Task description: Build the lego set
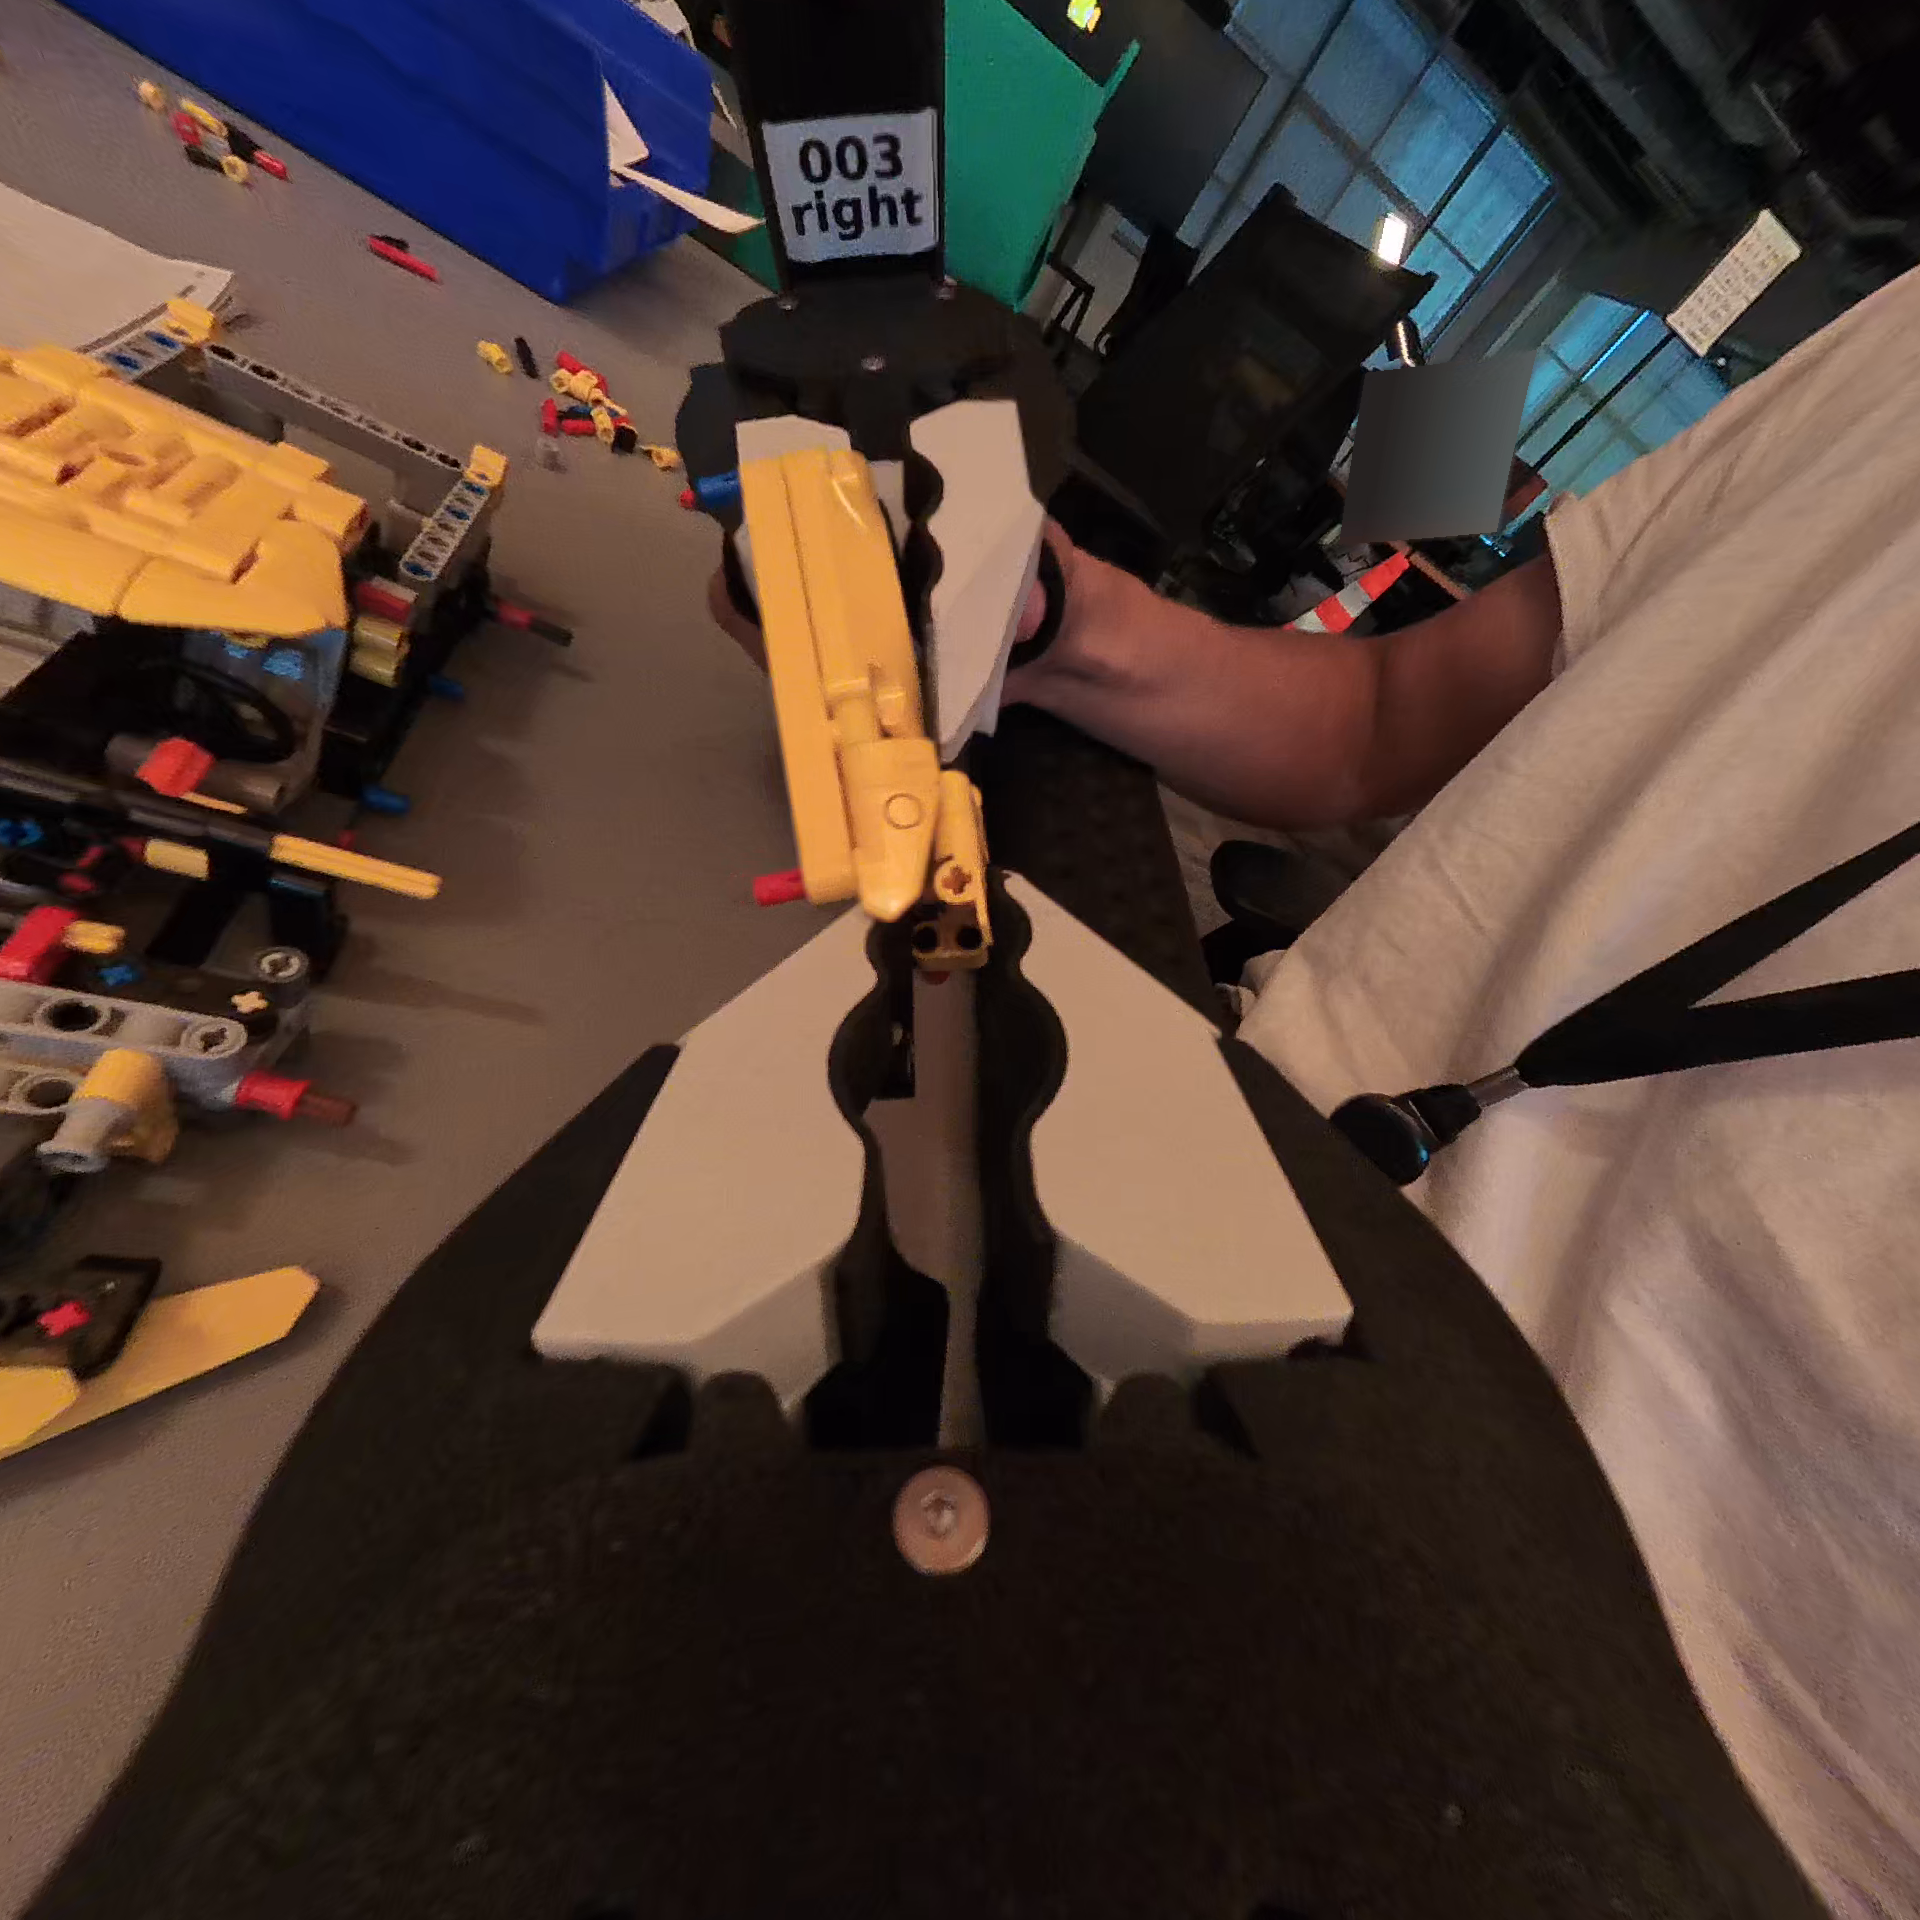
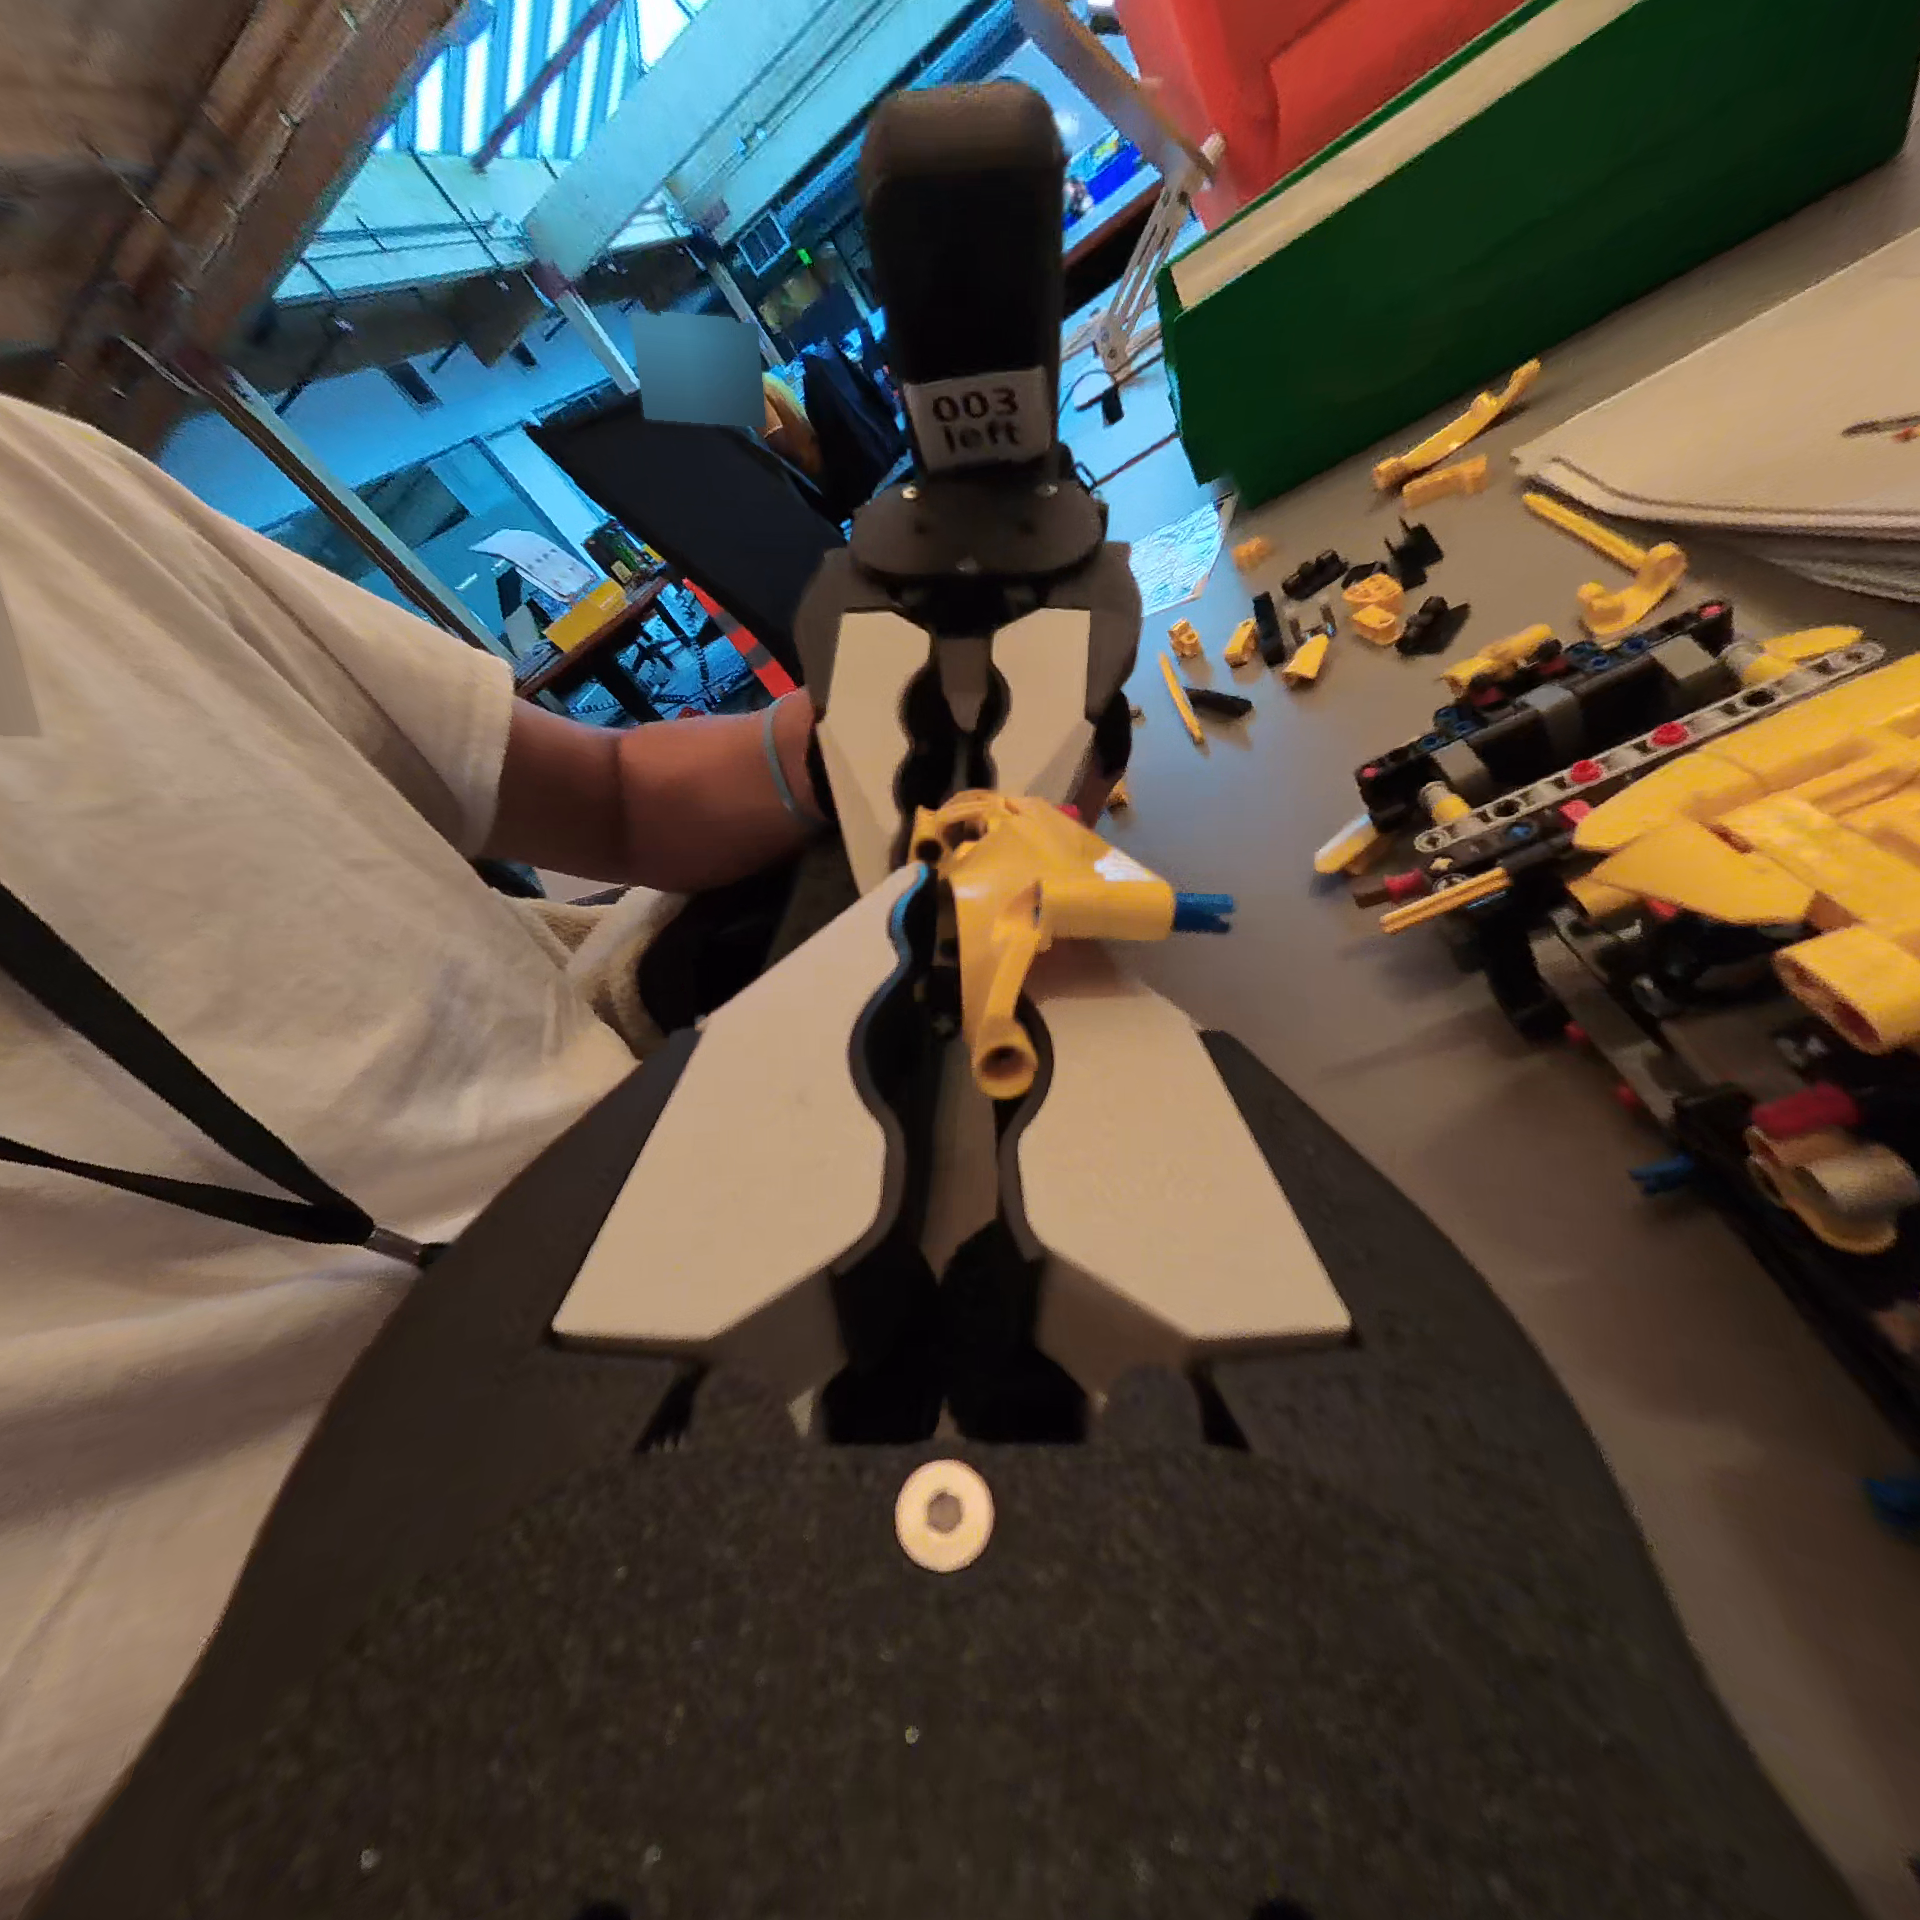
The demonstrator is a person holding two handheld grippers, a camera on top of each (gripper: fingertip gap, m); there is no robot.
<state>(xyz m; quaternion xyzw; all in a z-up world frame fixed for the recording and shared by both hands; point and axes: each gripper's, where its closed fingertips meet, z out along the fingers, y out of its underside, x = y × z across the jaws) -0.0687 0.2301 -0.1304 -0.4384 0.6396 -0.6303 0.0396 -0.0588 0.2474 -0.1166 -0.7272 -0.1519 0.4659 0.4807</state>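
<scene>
A yellow Lego sub-assembly [image 1: 852,665] of long panels, with a red pin and a blue pin, is held in the air between both grippers. My right gripper [image 1: 920,717] faces the left wrist camera and is shut on the panel part [image 2: 1049,883]. My left gripper [image 1: 951,935] is shut on the small yellow connector [image 1: 954,914] at the assembly's near end. In the right wrist view my right gripper [image 2: 940,904] meets the left gripper [image 2: 971,805] tip to tip. The part-built yellow and black car model [image 1: 177,540] stands on the grey table [image 1: 623,790], also in the right wrist view [image 2: 1714,810].
Loose small pieces [image 1: 592,405] lie behind the model, and more [image 2: 1340,613] lie by a green box [image 2: 1507,260]. A blue bin [image 1: 468,125] and a paper booklet [image 2: 1766,468] stand at the table's back. A person in a white shirt [image 1: 1662,935] stands close beside the grippers. My two grippers' fingertips are within a few centimetres of each other.
</scene>
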